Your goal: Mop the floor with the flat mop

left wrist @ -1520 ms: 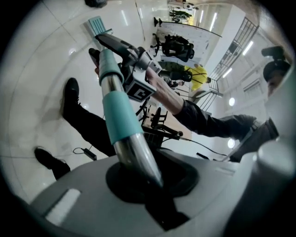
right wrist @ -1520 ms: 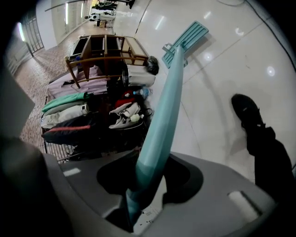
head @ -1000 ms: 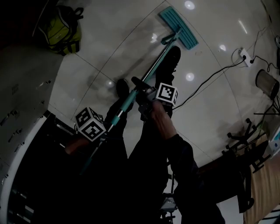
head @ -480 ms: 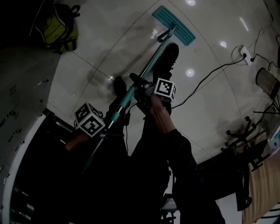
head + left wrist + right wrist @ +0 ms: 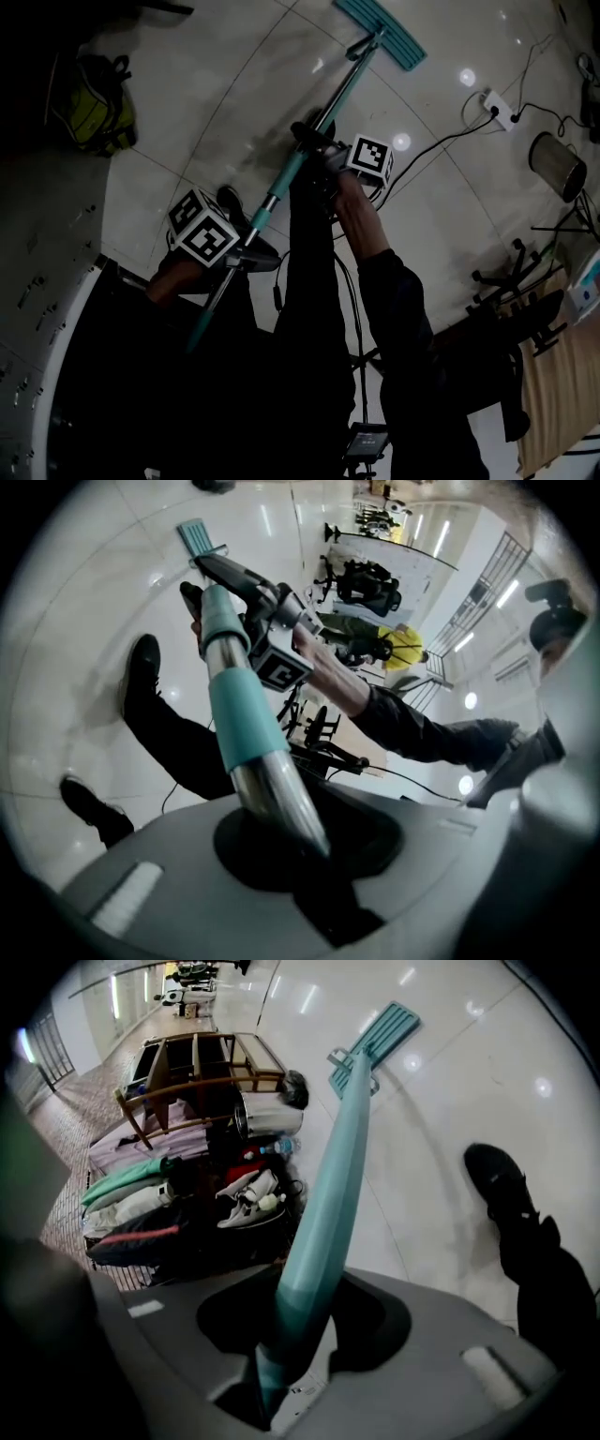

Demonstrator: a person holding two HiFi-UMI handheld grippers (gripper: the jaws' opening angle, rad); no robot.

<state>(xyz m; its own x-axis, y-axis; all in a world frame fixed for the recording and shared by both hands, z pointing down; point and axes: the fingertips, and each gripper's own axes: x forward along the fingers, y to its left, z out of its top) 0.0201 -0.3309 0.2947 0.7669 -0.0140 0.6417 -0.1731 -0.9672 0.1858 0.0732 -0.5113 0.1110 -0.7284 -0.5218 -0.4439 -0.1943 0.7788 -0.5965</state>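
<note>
Head view: looking steeply down on a glossy white tiled floor (image 5: pixel 234 84), with a teal flat mop head (image 5: pixel 380 31) lying flat on the tiles at the top of frame, well ahead of the feet. Slanting back from it, a long mop pole (image 5: pixel 330 105), part teal sleeve, part bare silver metal. Gripped about midway along, on teal, by the right gripper (image 5: pixel 317 142), marker cube just beside the hand. Gripped again farther down, lower and to the left, by the left gripper (image 5: pixel 242 261).

Left gripper view: jaws closed hard against the silver tube, no gap on either side, a teal sleeve just beyond. Right gripper view: jaws closed likewise on the teal part, with the pole leading straight out to the mop head on the floor.

Around the edges: a black shoe (image 5: pixel 502 1185) on the tiles right of the pole; a wooden rack (image 5: pixel 187 1063) with clothes piled at its foot, far left; a yellow-green backpack (image 5: pixel 89 108) at upper left in the head view; a white power strip (image 5: pixel 497 108) with black cables at upper right, near a grey cylindrical bin (image 5: pixel 553 164).
</note>
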